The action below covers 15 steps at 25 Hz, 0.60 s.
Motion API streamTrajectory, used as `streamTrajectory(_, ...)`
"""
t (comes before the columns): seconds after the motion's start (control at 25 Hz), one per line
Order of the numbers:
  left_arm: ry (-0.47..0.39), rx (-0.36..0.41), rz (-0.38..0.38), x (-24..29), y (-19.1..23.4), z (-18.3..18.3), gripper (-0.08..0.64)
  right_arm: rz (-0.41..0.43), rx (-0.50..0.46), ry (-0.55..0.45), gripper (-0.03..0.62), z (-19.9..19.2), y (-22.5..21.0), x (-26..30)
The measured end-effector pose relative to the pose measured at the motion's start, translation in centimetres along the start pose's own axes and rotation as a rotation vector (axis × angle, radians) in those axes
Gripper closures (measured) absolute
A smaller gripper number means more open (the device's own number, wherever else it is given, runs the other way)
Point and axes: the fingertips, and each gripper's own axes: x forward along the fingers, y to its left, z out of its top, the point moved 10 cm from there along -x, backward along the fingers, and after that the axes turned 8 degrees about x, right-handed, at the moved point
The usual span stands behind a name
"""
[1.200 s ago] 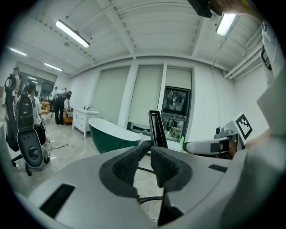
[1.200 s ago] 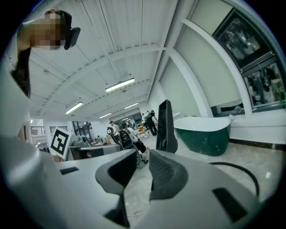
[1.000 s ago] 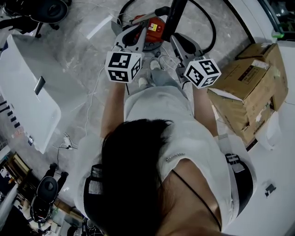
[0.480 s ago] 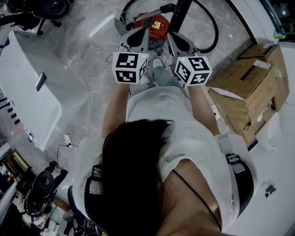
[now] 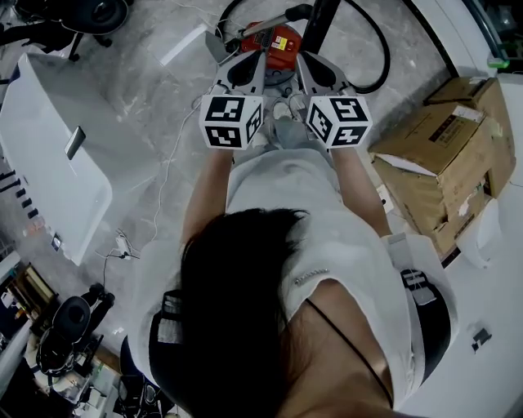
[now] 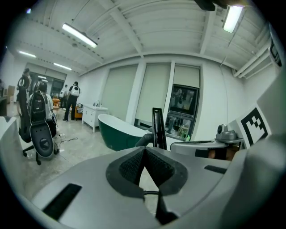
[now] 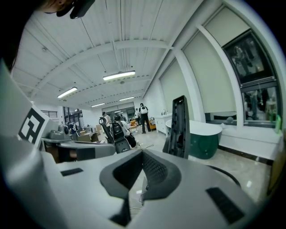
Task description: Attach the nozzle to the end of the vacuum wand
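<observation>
Closer together than a second ago, my left gripper (image 6: 144,149) and right gripper (image 7: 142,153) hold their jaws pressed together, empty. Black vacuum wand (image 5: 319,23) stands at twelve o'clock, just beyond them.

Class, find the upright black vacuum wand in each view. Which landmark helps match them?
Head view: upright black vacuum wand, top centre.
Left gripper view: centre of the picture.
Right gripper view: slightly right of centre.
Landmark: dark green bathtub behind it, in both gripper views only.
</observation>
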Motion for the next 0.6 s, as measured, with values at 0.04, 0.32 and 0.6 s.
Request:
streamTrajectory(0.04, 0.003, -0.01, -0.007, 0.0, 0.0, -0.1, 0.557, -0.002, 0.001, -0.001, 0.577, 0.0, 0.0, 0.0)
streamTrajectory(0.32, 0.036, -0.003, 0.012, 0.6, 0.0, -0.3, 0.557, -0.011, -0.014, 0.008, 0.577, 0.1, 0.0, 0.1)
streamTrajectory(0.6, 0.031, 0.014, 0.014, 1.1, -0.1, 0.0, 0.558, -0.009, -0.032, 0.016, 0.577, 0.0, 0.1, 0.4)
